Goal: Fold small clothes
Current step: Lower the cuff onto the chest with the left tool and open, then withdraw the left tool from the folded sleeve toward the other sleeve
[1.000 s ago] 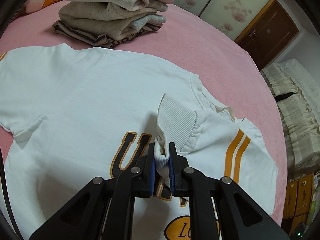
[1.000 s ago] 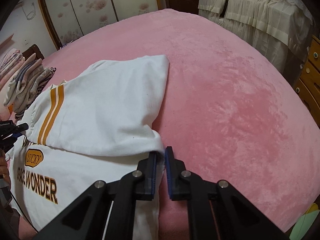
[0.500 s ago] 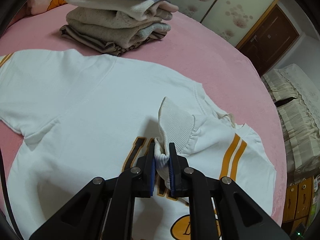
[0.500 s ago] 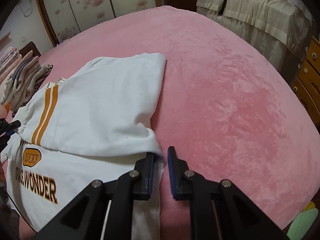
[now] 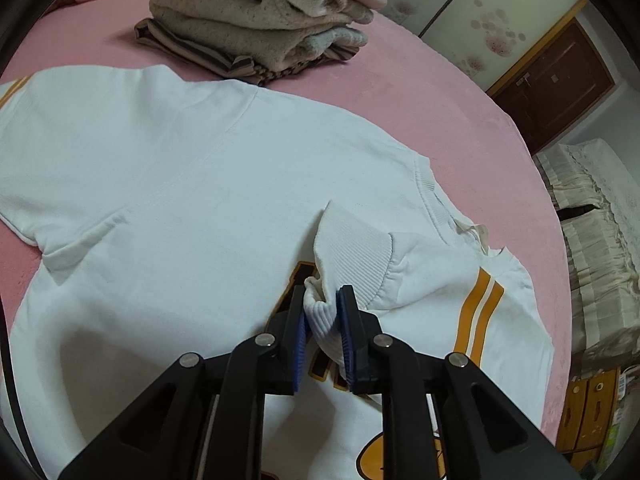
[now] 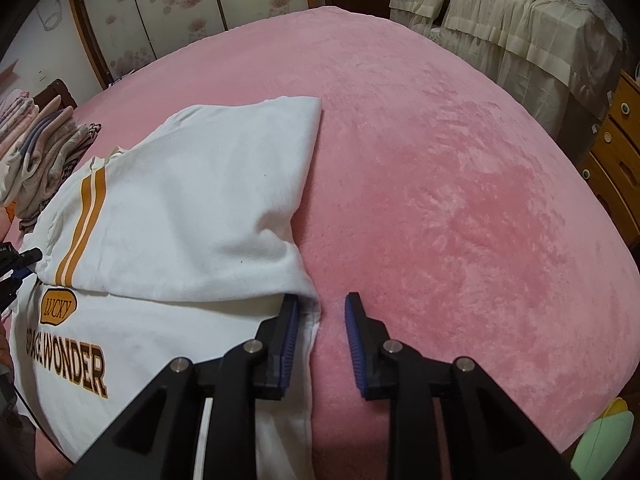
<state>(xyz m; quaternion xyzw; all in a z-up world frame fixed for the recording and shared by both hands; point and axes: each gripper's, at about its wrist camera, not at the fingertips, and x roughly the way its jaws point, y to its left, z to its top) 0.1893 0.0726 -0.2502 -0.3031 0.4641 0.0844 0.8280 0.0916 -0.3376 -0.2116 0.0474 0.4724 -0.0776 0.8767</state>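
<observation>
Left hand-held gripper opening, ribbed cuff of white cotton sweatshirt between pads, sleeve running toward 2 o'clock. Right hand-held gripper opening, folded hem corner at its left pad, 11 o'clock.

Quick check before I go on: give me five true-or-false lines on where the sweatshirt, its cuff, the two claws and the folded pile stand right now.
1. The ribbed cuff sits between the pads of the left claw. True; its jaws are opening.
2. The right claw grips the sleeve. False: its jaws are opening, and the sweatshirt edge only lies beside one pad.
3. One sleeve is folded across the sweatshirt's printed front. True.
4. The sleeve stripes are blue. False: they are orange.
5. The pile of folded clothes lies on top of the sweatshirt. False: it sits apart, on the pink blanket.
</observation>
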